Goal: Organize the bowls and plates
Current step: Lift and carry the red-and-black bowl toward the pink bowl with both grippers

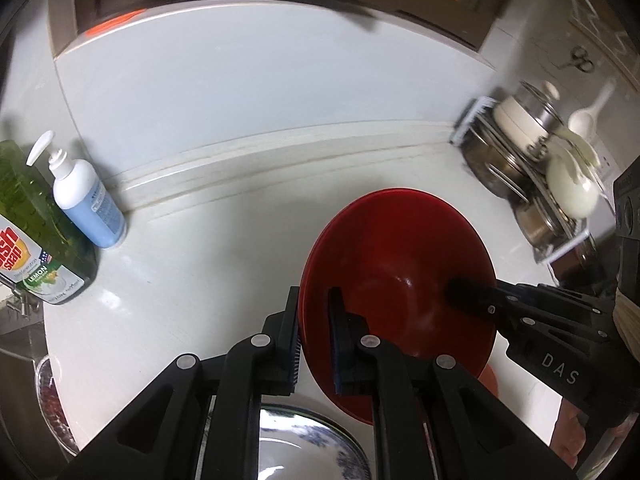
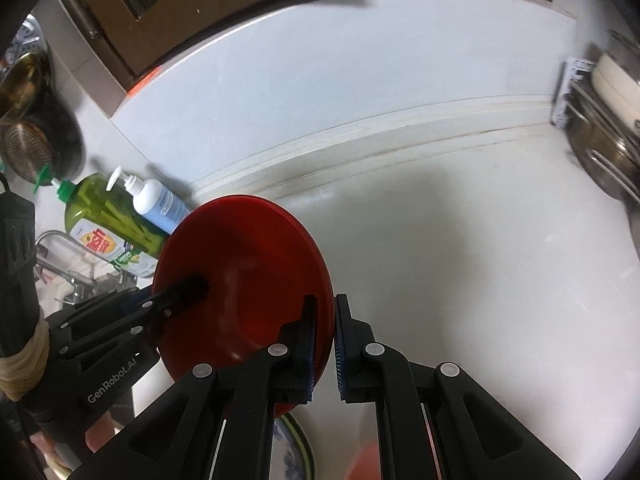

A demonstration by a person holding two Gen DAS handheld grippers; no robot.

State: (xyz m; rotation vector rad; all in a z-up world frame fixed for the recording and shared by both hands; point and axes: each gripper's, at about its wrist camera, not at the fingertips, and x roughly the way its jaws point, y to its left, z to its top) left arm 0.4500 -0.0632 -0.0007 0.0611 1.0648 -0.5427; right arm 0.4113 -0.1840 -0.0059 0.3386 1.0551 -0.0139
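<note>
Red bowl (image 2: 244, 280), held over white counter (image 2: 460, 260).
Right gripper (image 2: 325, 336) clamps its right rim; left gripper (image 2: 188, 292) clamps its left rim.

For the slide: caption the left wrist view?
Left gripper and right gripper clamp opposite rims of red bowl above the counter.

The blue-patterned white plate (image 1: 304, 452) is cut off by the bottom edge and half hidden behind the left claw (image 1: 316, 340) — the wire dish rack (image 1: 532, 168) is blurred.
</note>
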